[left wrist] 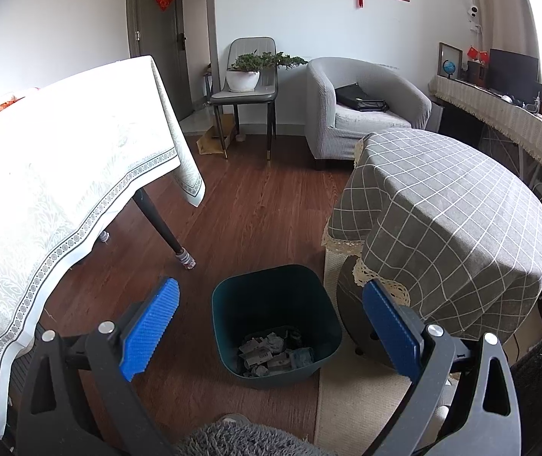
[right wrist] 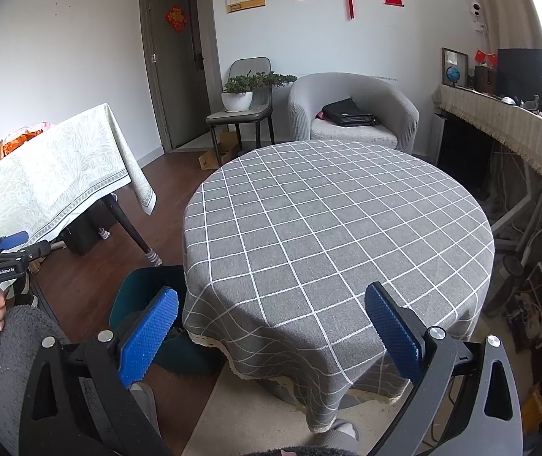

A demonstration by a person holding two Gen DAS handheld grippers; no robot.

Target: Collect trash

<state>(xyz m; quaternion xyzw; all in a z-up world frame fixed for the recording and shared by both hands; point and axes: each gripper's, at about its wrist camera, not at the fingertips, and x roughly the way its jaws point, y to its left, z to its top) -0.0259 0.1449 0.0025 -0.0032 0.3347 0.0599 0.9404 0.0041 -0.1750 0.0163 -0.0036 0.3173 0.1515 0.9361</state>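
I am holding the left tool [left wrist: 271, 326] wide open with nothing between its pads, hovering over the dark green bin [left wrist: 276, 325] on the wood floor [left wrist: 255, 205]; crumpled paper trash [left wrist: 274, 349] is lying inside it. The round table [right wrist: 339, 228] with its grey checked cloth is crowding the bin's right side, and the white-clothed table [left wrist: 62, 190] is overhanging on the left. My right tool [right wrist: 271, 326] is gaping open and empty above the round table's near edge.
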